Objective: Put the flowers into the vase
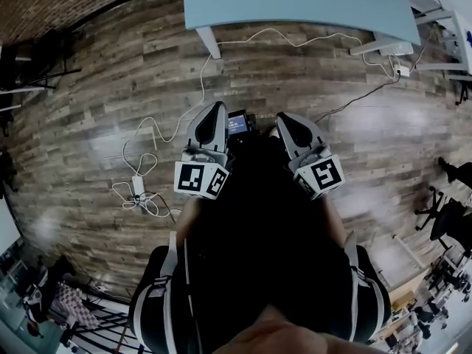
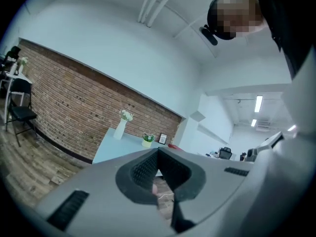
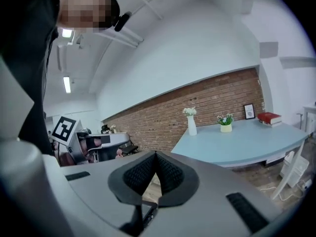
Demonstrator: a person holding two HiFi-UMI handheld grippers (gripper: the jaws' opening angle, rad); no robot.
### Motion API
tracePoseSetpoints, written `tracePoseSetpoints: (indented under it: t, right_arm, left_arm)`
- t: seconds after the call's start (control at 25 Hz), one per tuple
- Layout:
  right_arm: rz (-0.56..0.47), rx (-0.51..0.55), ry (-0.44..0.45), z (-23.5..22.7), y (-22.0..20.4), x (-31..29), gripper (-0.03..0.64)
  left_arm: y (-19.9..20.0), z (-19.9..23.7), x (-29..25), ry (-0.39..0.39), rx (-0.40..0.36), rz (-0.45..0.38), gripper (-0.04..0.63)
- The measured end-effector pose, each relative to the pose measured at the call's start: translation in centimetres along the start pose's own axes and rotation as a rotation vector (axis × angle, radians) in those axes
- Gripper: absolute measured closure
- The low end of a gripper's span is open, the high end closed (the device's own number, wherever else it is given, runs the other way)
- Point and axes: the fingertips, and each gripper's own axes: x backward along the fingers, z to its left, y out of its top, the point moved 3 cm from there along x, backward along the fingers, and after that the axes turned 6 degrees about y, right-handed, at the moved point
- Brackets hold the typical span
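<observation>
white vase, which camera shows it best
The right gripper view: the white vase stands clear and upright on the blue table, white flowers in it. The left gripper view shows it smaller and tilted. The head view shows only the table, no vase.

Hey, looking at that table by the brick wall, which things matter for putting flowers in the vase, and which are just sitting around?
For the job: white vase, white flowers already standing in it, blue table.

Just lying about: small potted plant, picture frame, red book, floor cables, folding chair.
</observation>
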Motion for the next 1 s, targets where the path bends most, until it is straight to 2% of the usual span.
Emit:
tracePoseSetpoints:
  t: [0.08, 0.16, 0.36, 0.52, 0.68, 1.0]
  right_arm:
    - [0.012, 0.048, 0.001, -0.2, 0.1, 0.6, 0.600]
    - [0.007, 0.049, 0.013, -0.2, -0.1, 1.3, 0.600]
    - [-0.049, -0.052, 0.039, -1.2, 0.3, 3.6, 0.600]
    - [-0.060, -0.051, 0.049, -1.4, 0.4, 4.7, 0.600]
    - [-0.055, -0.052, 0.059, -1.2, 0.1, 5.6, 0.600]
    - [-0.060, -0.065, 0.068, -0.3, -0.2, 5.5, 0.600]
  left_arm:
    - [-0.3, -1.3, 0.0, 0.020, 0.024, -0.004, 0.580]
    - [-1.0, -3.0, 0.1, 0.010, 0.029, 0.006, 0.580]
    - [-2.0, -7.0, 0.2, -0.040, -0.069, 0.025, 0.580]
    - [-1.6, -7.5, 0.4, -0.014, -0.056, -0.006, 0.578]
    - [-1.5, -7.6, 1.1, 0.008, -0.087, -0.017, 0.580]
    - [-2.0, -7.3, 2.2, 0.015, -0.095, 0.003, 0.580]
